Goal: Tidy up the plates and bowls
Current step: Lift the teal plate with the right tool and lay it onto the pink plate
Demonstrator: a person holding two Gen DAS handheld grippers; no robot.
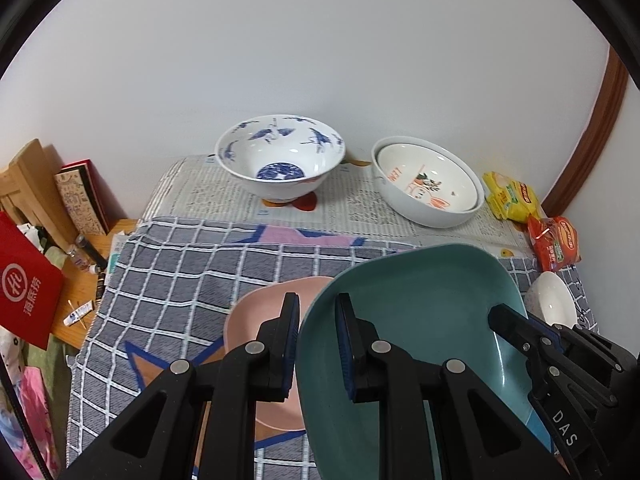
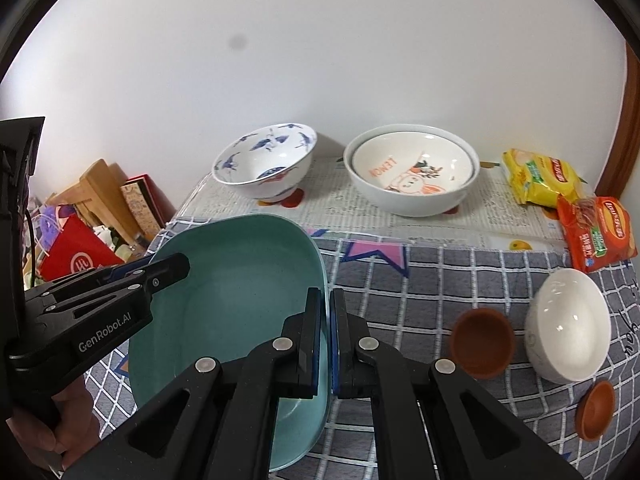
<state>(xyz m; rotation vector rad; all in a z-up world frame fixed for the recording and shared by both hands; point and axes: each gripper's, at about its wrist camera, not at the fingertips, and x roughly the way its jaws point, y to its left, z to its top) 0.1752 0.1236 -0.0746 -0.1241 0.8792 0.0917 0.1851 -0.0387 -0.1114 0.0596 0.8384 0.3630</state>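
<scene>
A teal square plate [image 1: 420, 320] [image 2: 240, 304] is held between both grippers above the checked cloth. My left gripper [image 1: 318, 344] straddles its left rim with the jaws partly open, a gap showing on either side of the rim. My right gripper [image 2: 326, 344] is shut on its right rim. A pink plate [image 1: 260, 312] lies on the cloth under the teal plate's left side. A blue-and-white bowl [image 1: 280, 160] [image 2: 264, 160] and two nested white bowls with an orange print [image 1: 428, 182] [image 2: 412, 170] stand at the back.
A small white bowl [image 2: 568, 332] [image 1: 554, 300] and two small brown bowls [image 2: 482, 342] [image 2: 596, 410] sit on the cloth at right. Yellow [image 2: 540, 178] and orange [image 2: 596, 232] snack packs lie at back right. A red bag [image 1: 24, 284] and books clutter the left.
</scene>
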